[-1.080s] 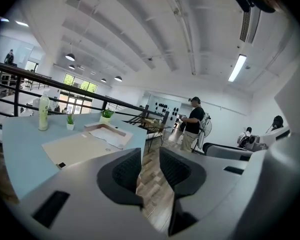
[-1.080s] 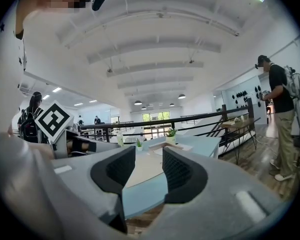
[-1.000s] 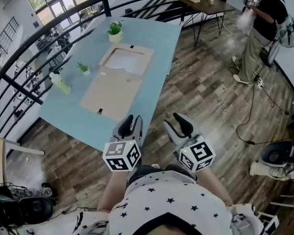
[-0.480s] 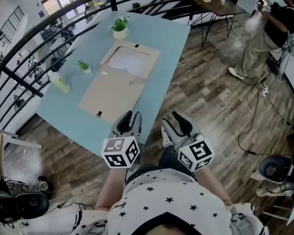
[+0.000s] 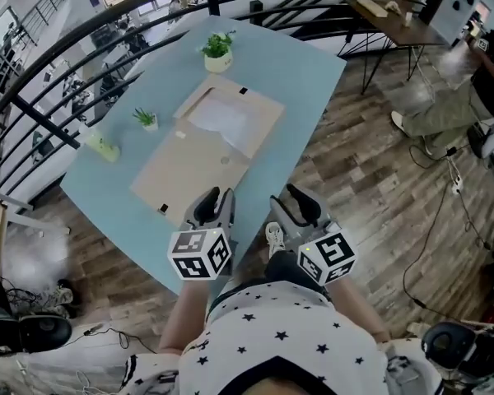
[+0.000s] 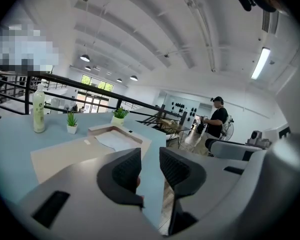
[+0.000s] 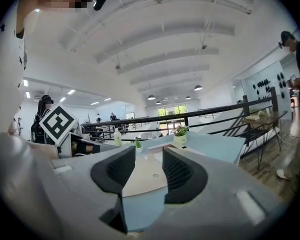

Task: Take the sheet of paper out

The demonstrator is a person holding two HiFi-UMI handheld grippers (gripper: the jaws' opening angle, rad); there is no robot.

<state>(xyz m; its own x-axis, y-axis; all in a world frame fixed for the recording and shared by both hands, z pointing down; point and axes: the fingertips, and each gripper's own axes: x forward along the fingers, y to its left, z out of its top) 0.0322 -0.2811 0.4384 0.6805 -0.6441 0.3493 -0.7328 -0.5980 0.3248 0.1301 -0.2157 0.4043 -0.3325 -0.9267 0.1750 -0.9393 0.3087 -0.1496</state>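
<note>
Grey and black, my left gripper (image 5: 216, 202) has its jaws a narrow gap apart with nothing between them. My right gripper (image 5: 290, 206), just beside it, shows the same small gap and is also empty. Neither gap has changed over the last second.

What has changed is where they sit. A second ago both grippers hung over the wooden floor (image 5: 370, 179), short of the pale blue bench (image 5: 313, 72). Now the tip of the left one overlaps the bench's near edge, while the right one is just off that edge.

The brown cardboard folder (image 5: 185, 171) lies open and flat on the bench, and it now appears closer to my left gripper than before. Its near end is just ahead of the jaws. The sheet of paper (image 5: 224, 120) lies in the folder's far half, white and untouched, well apart from both grippers.

Left of the folder stand a small potted plant (image 5: 146, 119) and a pale green bottle (image 5: 103, 145). A larger potted plant (image 5: 217, 52) stands beyond the folder's far end. The person (image 5: 477, 81) at the far right has slid toward the edge of the head view.
</note>
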